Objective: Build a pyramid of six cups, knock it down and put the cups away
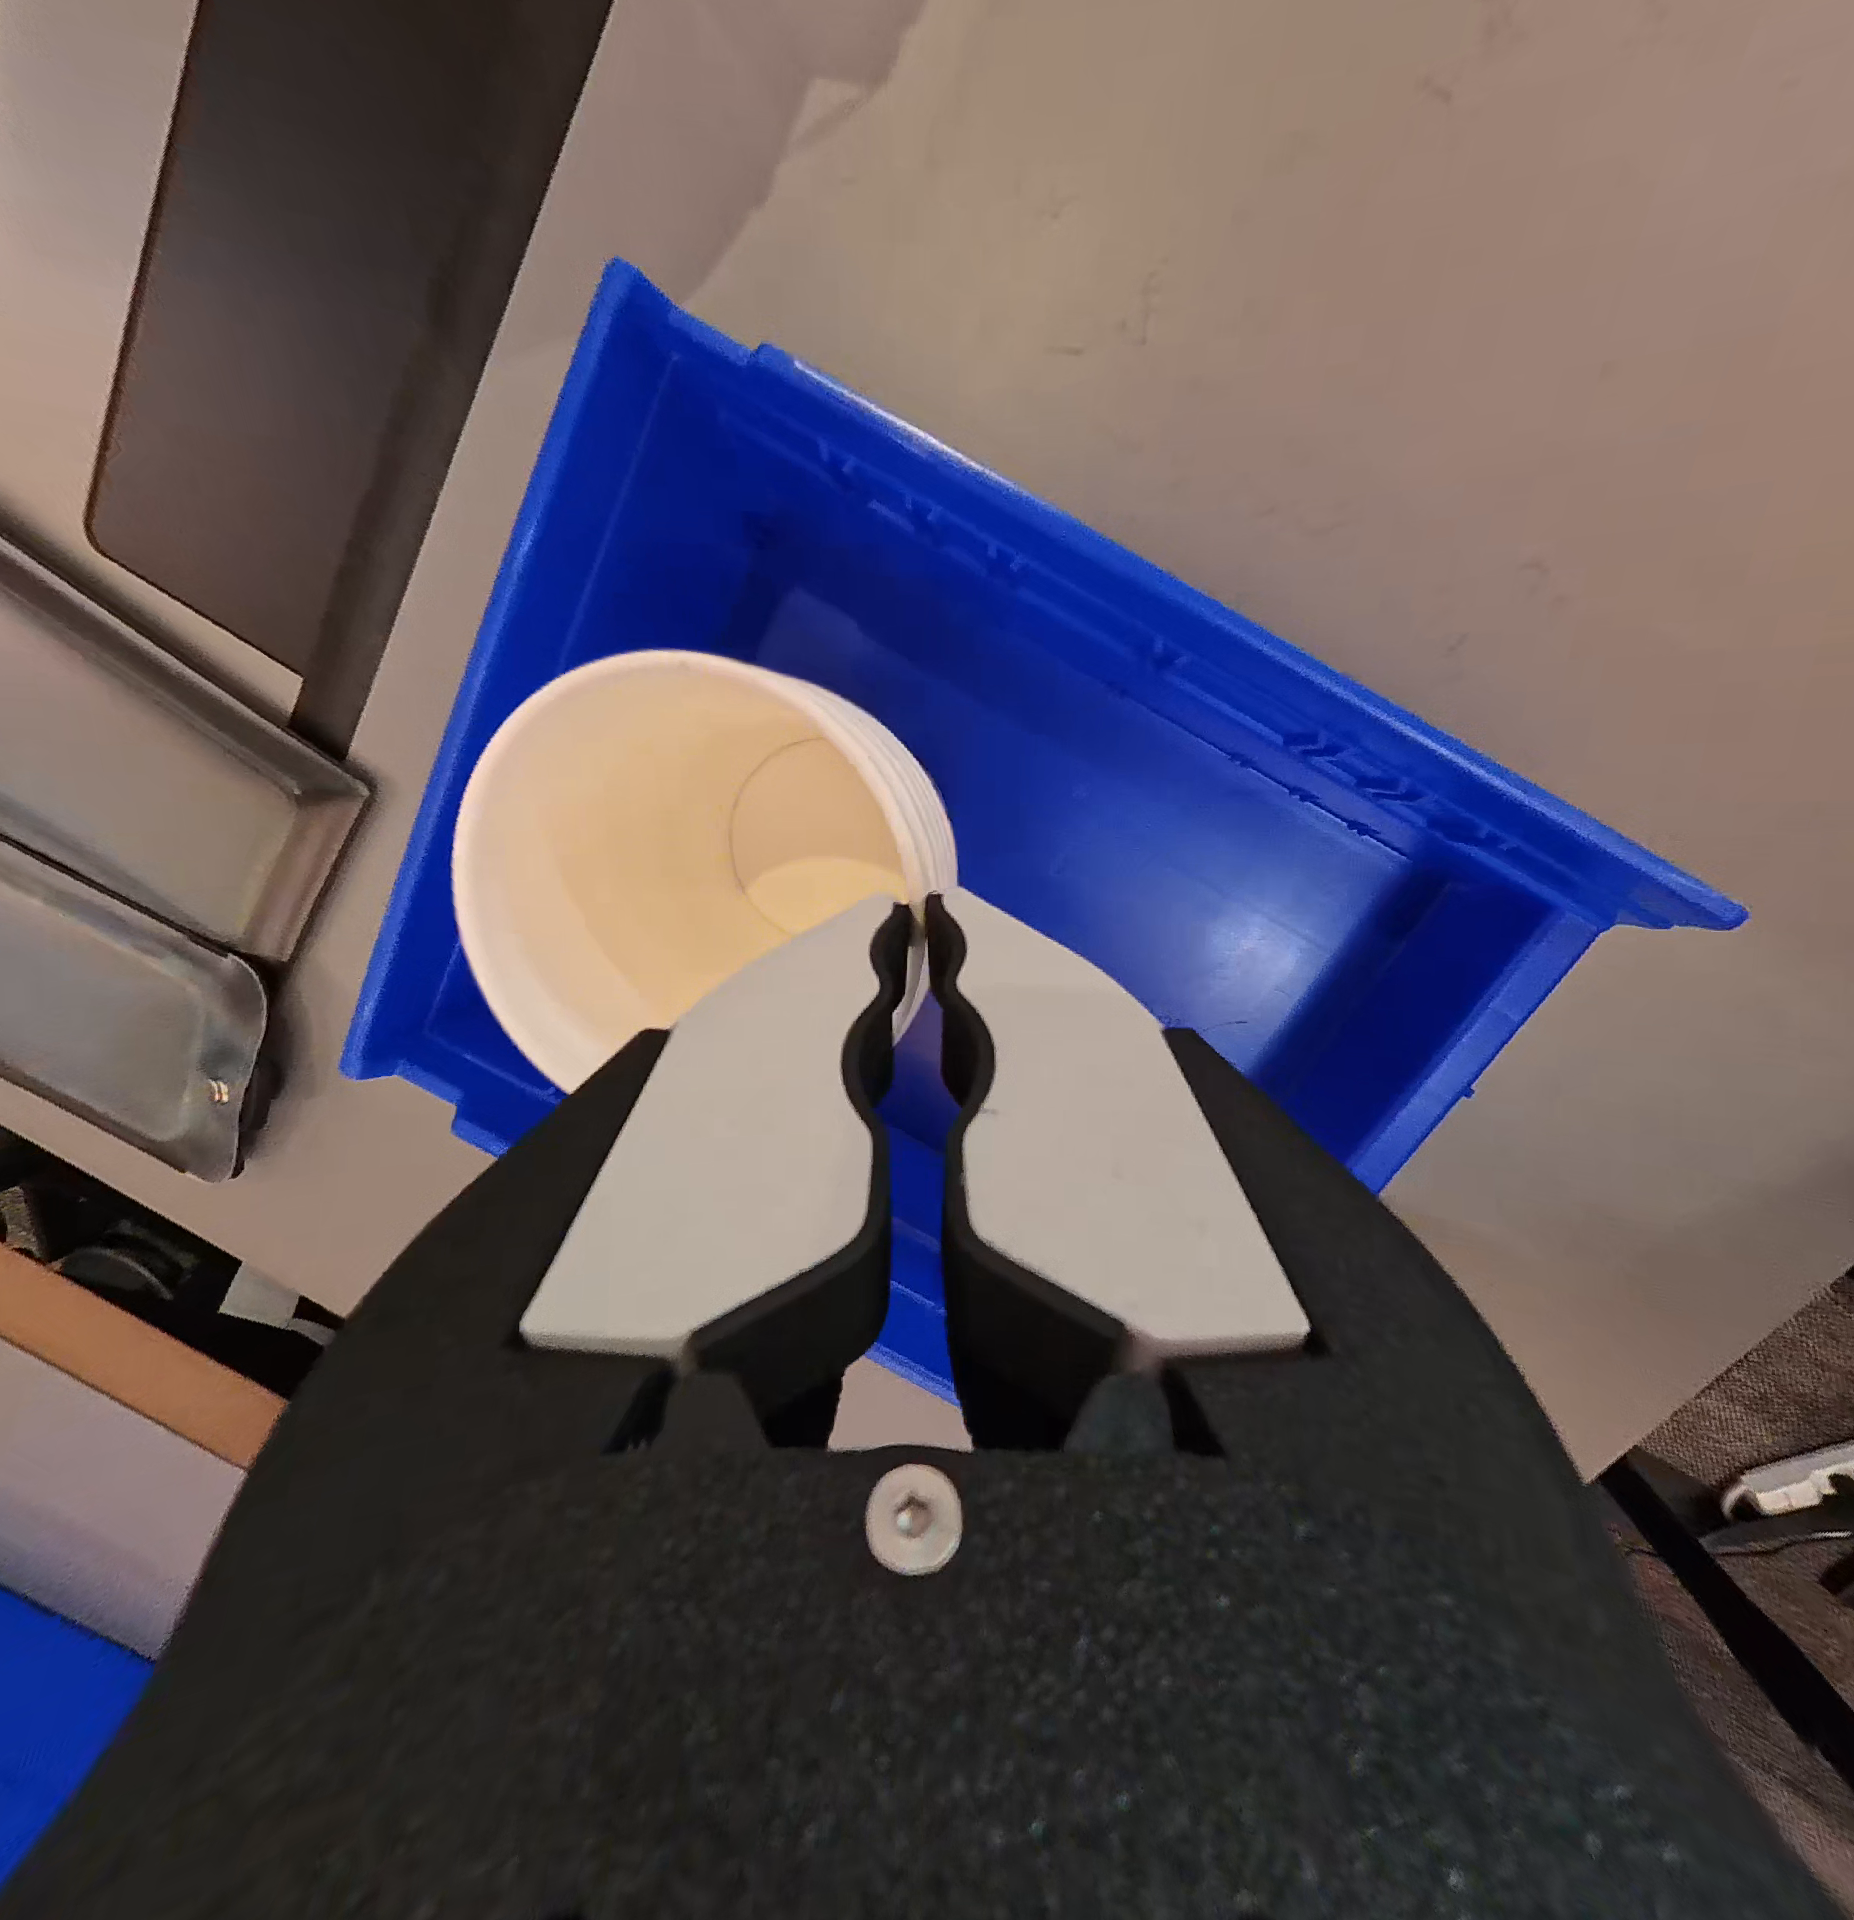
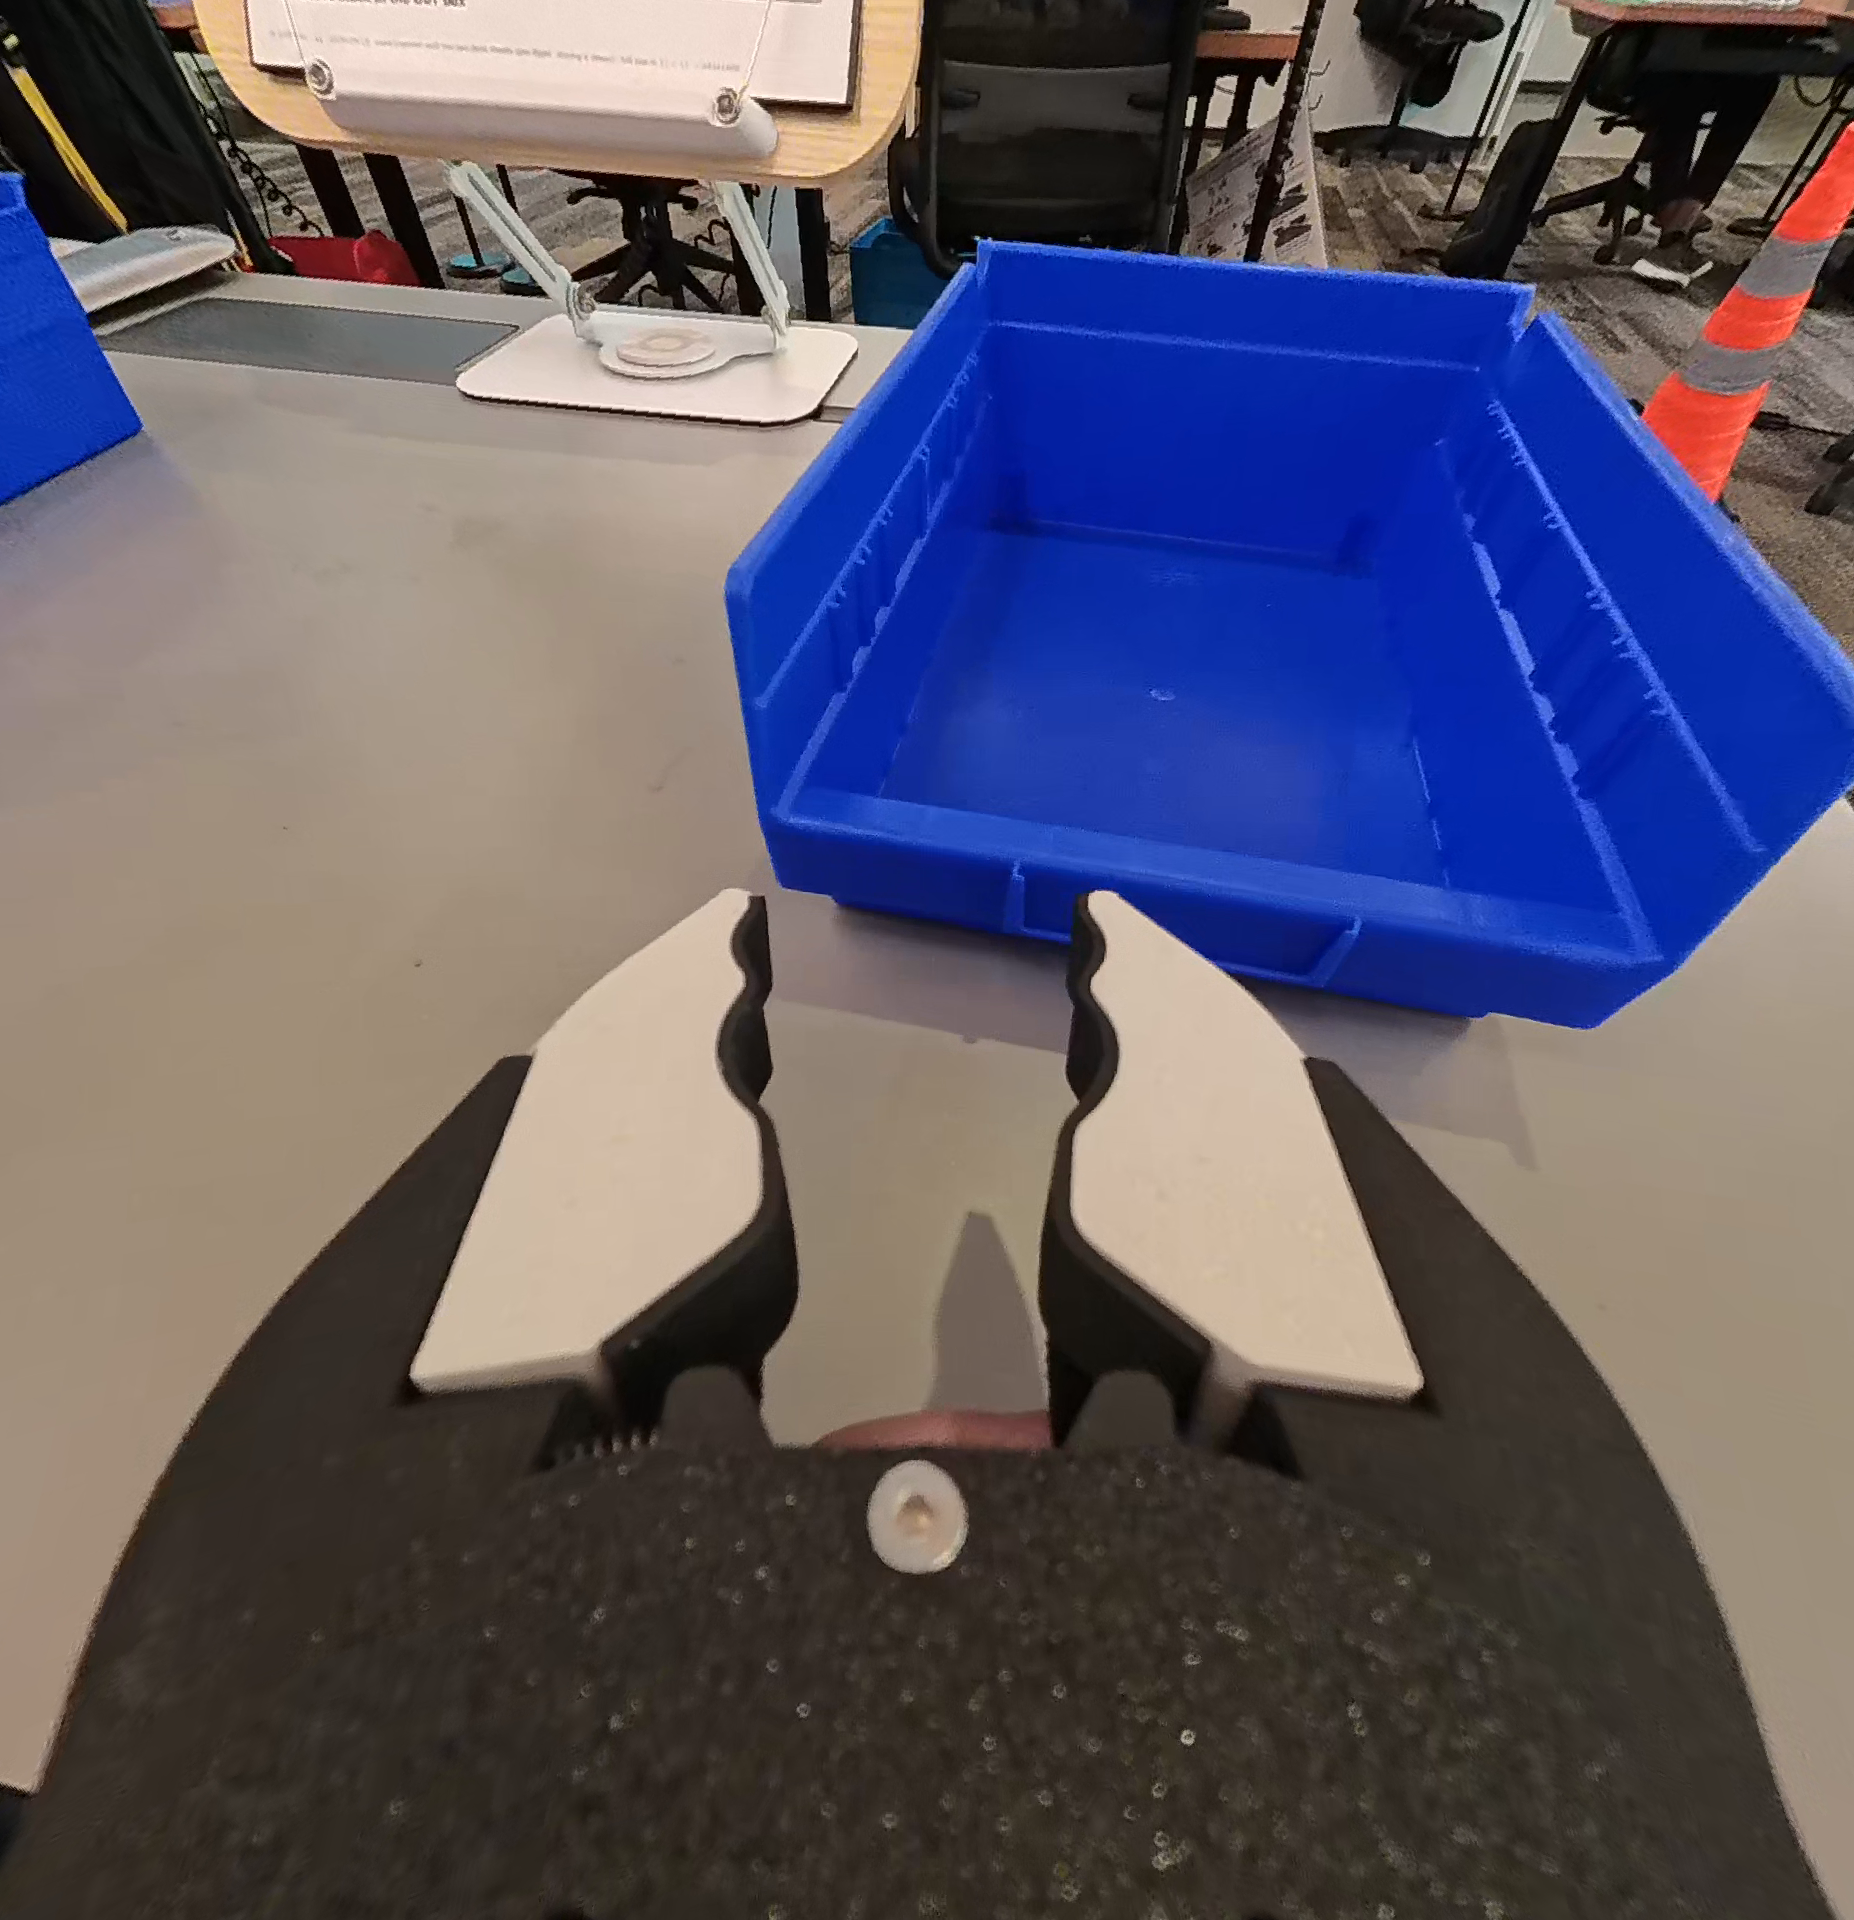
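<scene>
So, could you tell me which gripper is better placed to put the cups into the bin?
Left. The left gripper is shut on the rim of the nested cups, which hang over the blue bin. The right gripper is open, holds nothing, and sits in front of the bin.

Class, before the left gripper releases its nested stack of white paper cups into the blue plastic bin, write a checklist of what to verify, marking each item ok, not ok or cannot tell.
1. Left gripper pinched shut on the rim of the nested stack of white paper cups: ok.
2. Stack held over the blue plastic bin: ok.
3. Bin floor free of other things: ok.
4. All six cups in the stack: cannot tell; several rims show, count unclear.
5. Right gripper open, holding nothing, outside the bin: ok.
6. Stack upright: not ok, it is tilted.
</scene>
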Motion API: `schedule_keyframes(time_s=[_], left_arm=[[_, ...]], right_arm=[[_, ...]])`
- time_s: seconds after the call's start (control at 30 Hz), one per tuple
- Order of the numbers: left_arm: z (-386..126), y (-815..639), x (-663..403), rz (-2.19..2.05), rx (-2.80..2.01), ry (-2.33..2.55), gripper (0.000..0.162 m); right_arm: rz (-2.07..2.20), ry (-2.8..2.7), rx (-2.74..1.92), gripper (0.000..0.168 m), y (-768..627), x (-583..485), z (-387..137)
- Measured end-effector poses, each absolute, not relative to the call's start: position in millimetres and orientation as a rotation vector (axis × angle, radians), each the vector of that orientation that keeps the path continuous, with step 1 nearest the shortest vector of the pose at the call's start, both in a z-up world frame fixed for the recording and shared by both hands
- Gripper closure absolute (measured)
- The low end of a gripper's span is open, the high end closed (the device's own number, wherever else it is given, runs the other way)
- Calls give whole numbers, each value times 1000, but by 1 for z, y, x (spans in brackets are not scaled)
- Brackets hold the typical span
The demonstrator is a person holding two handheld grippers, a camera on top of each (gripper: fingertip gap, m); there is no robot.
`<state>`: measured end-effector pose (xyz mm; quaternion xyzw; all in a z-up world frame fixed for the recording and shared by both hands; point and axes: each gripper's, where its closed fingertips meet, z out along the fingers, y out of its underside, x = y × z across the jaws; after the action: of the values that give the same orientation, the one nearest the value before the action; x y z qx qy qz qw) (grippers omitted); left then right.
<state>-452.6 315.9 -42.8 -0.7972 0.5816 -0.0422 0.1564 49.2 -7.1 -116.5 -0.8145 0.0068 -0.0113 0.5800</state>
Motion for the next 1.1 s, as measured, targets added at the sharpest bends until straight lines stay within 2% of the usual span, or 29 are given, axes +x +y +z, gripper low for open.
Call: schedule_keyframes(time_s=[0.2,0.43,0.77,0.9,1.1], left_arm=[[-18,314,-449,-87,-2251,1669,159],[40,309,-441,-106,-2149,1601,159],[116,274,-408,-350,-1920,1478,159],[140,256,-378,-559,-1824,1382,159],[154,215,-320,-805,-1665,1355,160]], right_arm=[[-14,20,-1905,114,-7,49,-117],[-10,-1,-1912,114,-7,43,-119],[161,-102,-1913,110,9,5,-122],[456,-170,-1772,107,36,-56,-86],[990,-335,-1501,78,97,-178,-16]])
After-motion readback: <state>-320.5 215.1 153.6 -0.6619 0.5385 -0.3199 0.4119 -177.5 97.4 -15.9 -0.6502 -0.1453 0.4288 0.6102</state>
